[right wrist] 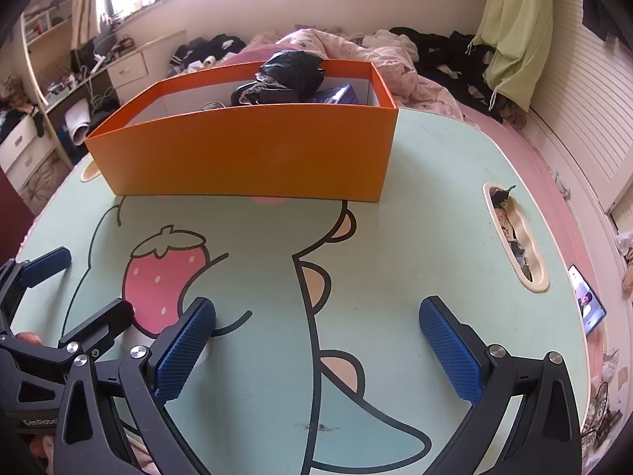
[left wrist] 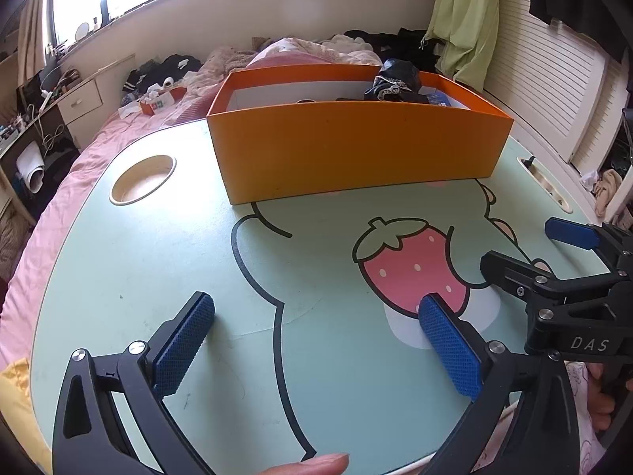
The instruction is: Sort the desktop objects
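Your box (left wrist: 356, 150) sits at upper centre on the table (left wrist: 158, 257), its wall hiding most of the contents; only a black bundle (left wrist: 393, 77) pokes out (what it is, you can't tell). Your left gripper (left wrist: 316, 344) and right gripper (right wrist: 316, 352) both gape wide, nothing between them. The right gripper's body reads "DAS".

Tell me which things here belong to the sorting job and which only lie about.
Job:
- orange cardboard box
- crumpled black bag inside the box
- blue packet inside the box

Lying about:
- phone with lit screen
- dark clothes on bed
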Demonstrator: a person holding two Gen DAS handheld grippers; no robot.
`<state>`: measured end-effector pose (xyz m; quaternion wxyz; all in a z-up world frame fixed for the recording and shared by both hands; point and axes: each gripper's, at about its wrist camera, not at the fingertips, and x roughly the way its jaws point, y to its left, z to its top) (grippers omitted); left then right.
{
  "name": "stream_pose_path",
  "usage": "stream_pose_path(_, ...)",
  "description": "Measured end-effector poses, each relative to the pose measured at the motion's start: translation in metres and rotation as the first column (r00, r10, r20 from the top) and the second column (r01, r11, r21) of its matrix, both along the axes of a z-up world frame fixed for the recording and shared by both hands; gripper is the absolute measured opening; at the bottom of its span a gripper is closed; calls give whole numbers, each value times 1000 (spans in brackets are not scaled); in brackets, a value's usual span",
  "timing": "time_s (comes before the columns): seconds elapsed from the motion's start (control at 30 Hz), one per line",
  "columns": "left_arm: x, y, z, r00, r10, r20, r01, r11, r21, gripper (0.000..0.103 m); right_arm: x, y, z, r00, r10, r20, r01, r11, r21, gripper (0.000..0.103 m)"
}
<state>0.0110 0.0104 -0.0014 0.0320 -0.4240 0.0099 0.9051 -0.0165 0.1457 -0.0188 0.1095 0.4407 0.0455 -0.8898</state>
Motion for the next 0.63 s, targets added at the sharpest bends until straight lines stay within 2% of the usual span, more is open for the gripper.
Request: stream_pose_path(0.63, -3, 0, 0, 1000, 2, -7, -2, 1000, 0, 103, -1, 1, 1, 1000, -5, -2, 5, 1000, -1, 103)
